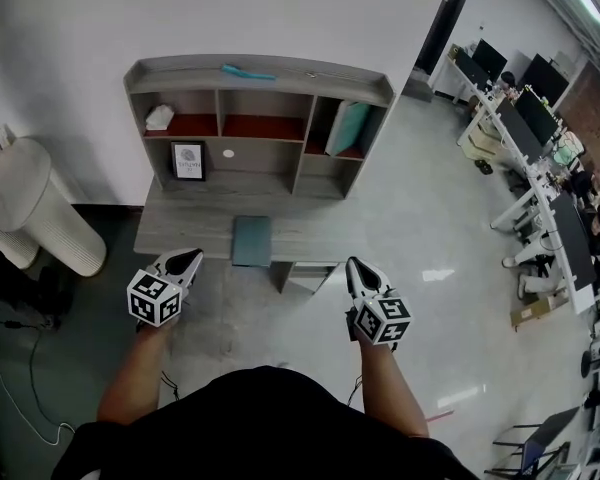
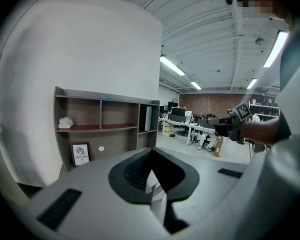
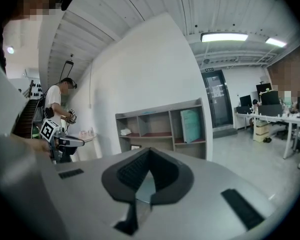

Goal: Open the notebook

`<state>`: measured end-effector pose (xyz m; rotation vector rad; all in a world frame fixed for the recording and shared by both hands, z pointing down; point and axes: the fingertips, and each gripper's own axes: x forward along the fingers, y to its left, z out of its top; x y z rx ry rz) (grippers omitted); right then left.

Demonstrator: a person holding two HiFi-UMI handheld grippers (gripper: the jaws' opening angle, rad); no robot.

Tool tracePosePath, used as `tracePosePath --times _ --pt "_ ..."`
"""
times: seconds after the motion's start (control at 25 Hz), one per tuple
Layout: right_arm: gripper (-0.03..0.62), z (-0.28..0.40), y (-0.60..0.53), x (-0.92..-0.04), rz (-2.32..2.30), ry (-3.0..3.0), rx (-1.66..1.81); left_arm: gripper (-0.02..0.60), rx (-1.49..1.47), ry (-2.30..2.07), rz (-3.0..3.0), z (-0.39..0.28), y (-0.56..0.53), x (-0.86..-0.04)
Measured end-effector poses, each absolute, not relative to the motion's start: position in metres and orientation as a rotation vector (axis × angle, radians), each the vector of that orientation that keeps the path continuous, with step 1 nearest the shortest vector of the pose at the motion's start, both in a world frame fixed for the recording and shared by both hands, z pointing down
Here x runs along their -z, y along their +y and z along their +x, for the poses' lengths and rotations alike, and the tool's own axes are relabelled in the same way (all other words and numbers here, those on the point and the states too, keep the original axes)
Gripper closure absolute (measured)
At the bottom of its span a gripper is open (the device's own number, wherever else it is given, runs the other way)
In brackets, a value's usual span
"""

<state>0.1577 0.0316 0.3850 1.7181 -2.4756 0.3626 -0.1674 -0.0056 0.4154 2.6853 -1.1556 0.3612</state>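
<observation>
A closed grey-blue notebook (image 1: 251, 240) lies flat at the front edge of the grey desk (image 1: 180, 230), under the shelf unit. Both grippers hover in front of the desk, short of it. My left gripper (image 1: 187, 259) is left of the notebook and my right gripper (image 1: 357, 268) is right of it, neither touching it. In the left gripper view the jaws (image 2: 151, 151) meet at a point with nothing between them. The right gripper (image 3: 149, 150) looks the same, shut and empty. The gripper bodies hide the notebook in both gripper views.
The shelf unit (image 1: 258, 83) on the desk holds a framed picture (image 1: 188, 161), a white crumpled thing (image 1: 159, 118) and an upright teal folder (image 1: 346, 128). A white ribbed cylinder (image 1: 30, 208) stands on the left. Office desks (image 1: 540, 178) fill the right side. A person (image 3: 57, 109) stands far left.
</observation>
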Motion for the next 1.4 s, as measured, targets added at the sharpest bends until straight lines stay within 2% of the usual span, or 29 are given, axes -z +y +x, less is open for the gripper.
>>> tracePosePath --times 0.48,1.4 --pt "0.594 0.178 0.0 -0.405 1.577 -2.511 -0.405 0.572 -0.487 -1.283 2.646 -0.147 -0.019 -0.43" --pt "0.594 0.201 -0.013 -0.459 1.327 -2.53 -0.523 0.572 -0.528 -1.281 2.554 -0.094 -0.016 -0.453"
